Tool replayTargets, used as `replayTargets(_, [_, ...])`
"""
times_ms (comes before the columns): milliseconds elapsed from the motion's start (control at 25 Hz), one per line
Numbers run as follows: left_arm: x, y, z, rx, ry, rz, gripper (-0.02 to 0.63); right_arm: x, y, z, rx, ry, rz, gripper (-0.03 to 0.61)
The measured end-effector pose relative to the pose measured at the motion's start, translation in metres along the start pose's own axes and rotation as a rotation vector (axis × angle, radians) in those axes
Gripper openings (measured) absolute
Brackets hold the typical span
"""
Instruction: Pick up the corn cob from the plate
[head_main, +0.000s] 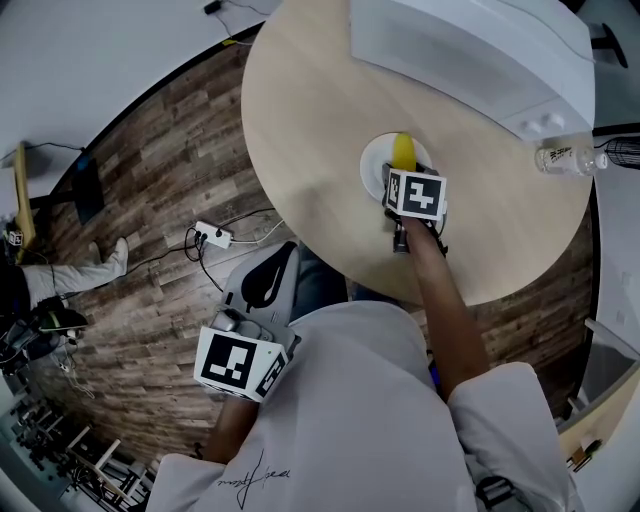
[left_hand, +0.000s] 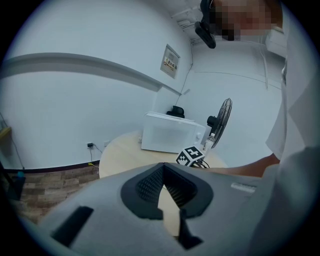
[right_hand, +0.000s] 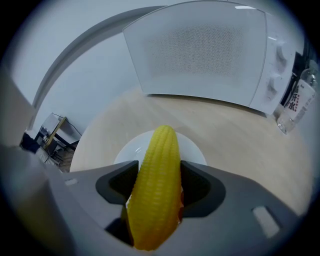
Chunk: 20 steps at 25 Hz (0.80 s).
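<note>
On the round wooden table (head_main: 300, 120), the right gripper (right_hand: 156, 182) clamps the yellow corn cob (right_hand: 160, 160) over the white plate (right_hand: 194, 148), a microwave (right_hand: 210, 50) beyond. The left gripper (left_hand: 163, 174), jaws together and empty, hangs off the table's edge.

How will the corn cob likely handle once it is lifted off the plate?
Probably stiff: the corn cob juts straight past the right gripper without sagging. Its round, tapered shape may pivot or slip between the jaws. If released on the plate, it would likely roll.
</note>
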<state>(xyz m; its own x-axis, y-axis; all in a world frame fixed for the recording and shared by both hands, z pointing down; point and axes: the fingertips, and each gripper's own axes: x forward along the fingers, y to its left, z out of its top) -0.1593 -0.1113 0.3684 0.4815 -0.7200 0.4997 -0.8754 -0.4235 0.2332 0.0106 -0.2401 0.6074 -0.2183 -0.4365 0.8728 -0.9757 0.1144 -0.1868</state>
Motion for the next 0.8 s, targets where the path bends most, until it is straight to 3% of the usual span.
replayTargets(800, [-0.002, -0.019, 0.006, -0.011, -0.044, -0.030, -0.008, -0.018, -0.009, -0.004, -0.012, -0.023, 0.022, 0.276])
